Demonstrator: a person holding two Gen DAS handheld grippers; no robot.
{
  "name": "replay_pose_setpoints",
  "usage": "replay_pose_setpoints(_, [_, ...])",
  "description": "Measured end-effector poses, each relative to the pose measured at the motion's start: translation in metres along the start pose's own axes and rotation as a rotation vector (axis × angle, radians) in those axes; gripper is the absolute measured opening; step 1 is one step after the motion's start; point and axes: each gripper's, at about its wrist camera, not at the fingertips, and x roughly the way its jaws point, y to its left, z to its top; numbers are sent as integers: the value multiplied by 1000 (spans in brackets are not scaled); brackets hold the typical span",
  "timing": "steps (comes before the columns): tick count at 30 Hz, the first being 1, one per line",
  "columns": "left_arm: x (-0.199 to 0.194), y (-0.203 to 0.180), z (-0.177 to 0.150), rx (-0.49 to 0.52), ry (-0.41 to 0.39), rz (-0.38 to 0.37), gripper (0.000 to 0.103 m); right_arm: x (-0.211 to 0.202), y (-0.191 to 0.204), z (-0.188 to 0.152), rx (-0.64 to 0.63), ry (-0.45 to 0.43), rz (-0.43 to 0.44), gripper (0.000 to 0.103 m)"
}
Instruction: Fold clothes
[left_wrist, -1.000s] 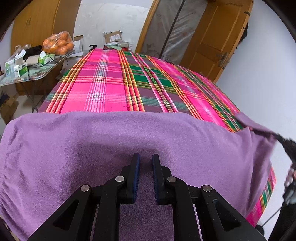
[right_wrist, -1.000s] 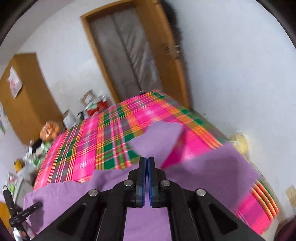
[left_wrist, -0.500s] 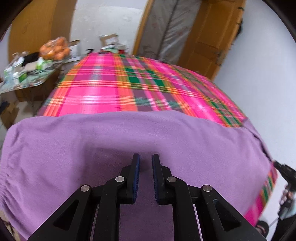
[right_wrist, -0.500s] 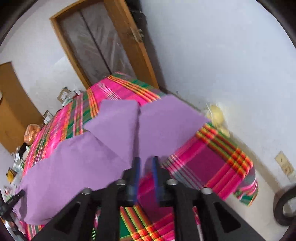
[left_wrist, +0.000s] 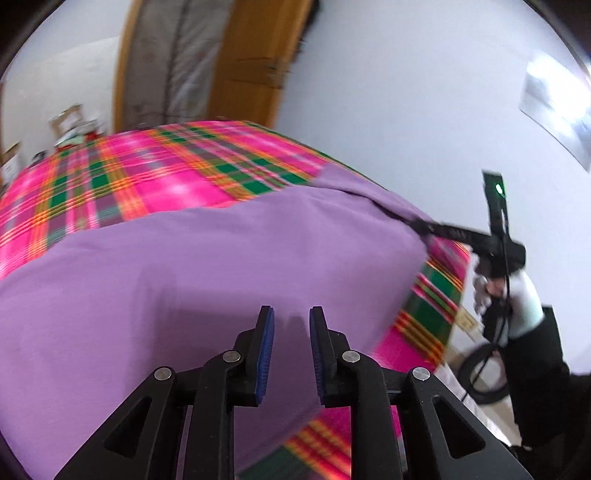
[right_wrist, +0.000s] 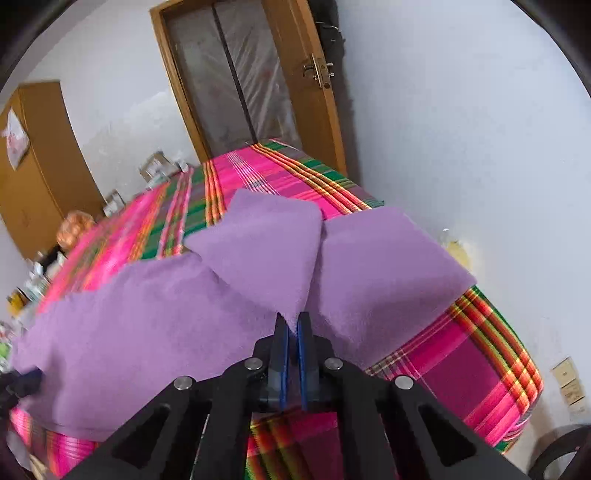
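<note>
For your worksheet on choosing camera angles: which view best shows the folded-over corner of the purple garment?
The right wrist view: the folded-over corner lies in plain sight, pinched at its tip by the right gripper. The left wrist view shows only its blurred far edge.

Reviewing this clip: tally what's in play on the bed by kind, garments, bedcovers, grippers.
Purple garment: 1
Plaid bedcover: 1
Grippers: 2, the left gripper open above the garment, the right gripper closed on a folded corner of it
Total: 4
</note>
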Motion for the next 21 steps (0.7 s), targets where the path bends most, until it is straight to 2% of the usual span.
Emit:
replay_pose_setpoints(5, [8, -14, -3, 46, 18, -19, 21, -18, -15, -4, 69, -33, 64, 4])
replay_pose_setpoints(9, [16, -18, -5, 58, 43, -33, 21, -3, -27, -13, 123, -3, 66, 5])
replay_pose_setpoints(11, [22, -22, -9, 72, 77, -38, 21, -6, -28, -11, 126, -15, 56, 12])
replay_pose_setpoints(14, [24, -26, -12, 101, 83, -29, 22, -19, -22, -7, 95, -66, 22, 25])
replay_pose_setpoints(17, [19, -21, -5, 84, 60, -34, 22, -30, -9, 2, 26, -118, 12, 29])
replay_pose_setpoints(21, [14, 1, 12, 23, 10, 34, 22, -36, 10, 10, -86, -151, -15, 31])
